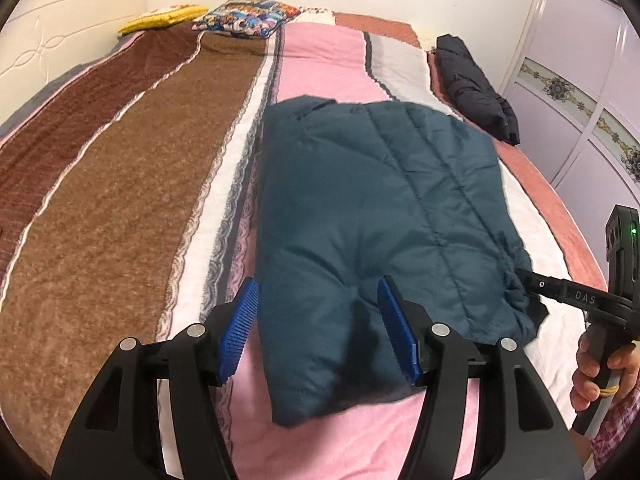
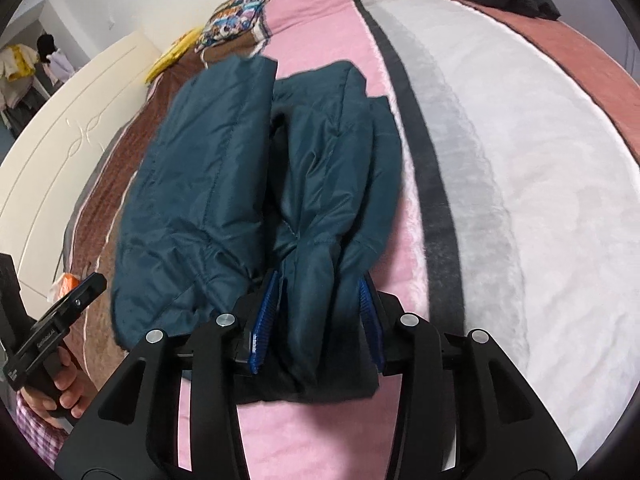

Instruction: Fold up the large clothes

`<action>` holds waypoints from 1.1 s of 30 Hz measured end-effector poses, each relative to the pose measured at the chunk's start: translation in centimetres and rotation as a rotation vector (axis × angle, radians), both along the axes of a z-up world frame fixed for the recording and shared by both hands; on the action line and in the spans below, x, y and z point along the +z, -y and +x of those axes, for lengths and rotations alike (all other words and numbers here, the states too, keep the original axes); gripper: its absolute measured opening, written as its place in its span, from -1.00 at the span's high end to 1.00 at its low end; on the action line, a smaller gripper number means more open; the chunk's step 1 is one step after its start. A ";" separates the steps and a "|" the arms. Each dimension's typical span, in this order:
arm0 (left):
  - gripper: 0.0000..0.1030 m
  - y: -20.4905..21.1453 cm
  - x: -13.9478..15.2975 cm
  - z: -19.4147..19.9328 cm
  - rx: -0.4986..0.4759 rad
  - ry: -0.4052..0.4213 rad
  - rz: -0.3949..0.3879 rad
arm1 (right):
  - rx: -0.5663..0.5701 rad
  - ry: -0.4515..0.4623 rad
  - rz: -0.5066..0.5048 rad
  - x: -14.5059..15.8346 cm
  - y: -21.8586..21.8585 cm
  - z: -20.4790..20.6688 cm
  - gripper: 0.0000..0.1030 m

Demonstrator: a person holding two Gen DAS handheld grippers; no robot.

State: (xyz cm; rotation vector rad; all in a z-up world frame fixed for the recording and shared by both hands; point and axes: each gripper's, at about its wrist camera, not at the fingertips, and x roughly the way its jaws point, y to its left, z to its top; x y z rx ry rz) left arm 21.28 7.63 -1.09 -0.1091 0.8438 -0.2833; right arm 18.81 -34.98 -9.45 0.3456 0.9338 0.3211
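"DAS" read on right gripper; left gripper spread, straddling teal jacket; right's fingers parted, jacket fold between, unpinched.

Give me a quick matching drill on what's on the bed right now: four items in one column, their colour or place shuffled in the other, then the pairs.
Items:
1. quilted jacket
2. dark bundle of clothing
3. patterned pillow
4. yellow cushion

Descriptions:
A. multicoloured print, at the head of the bed
B. teal, folded on the pink stripe, between both tongs
C. at the far left by the headboard
D. black, near the bed's right edge beside the wardrobe

Pairs: 1-B, 2-D, 3-A, 4-C
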 end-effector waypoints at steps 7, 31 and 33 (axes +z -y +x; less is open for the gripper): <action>-0.16 -0.5 1.1 -3.5 0.013 -0.015 -0.021 | -0.026 0.086 -0.045 2.7 0.8 -4.6 0.15; -0.16 1.8 2.8 -16.9 0.071 -0.018 0.087 | 0.035 0.077 -0.185 0.9 -5.4 -18.7 0.15; -0.16 1.7 2.7 -17.6 0.085 -0.020 0.077 | 0.035 0.079 -0.190 0.9 -5.7 -19.2 0.15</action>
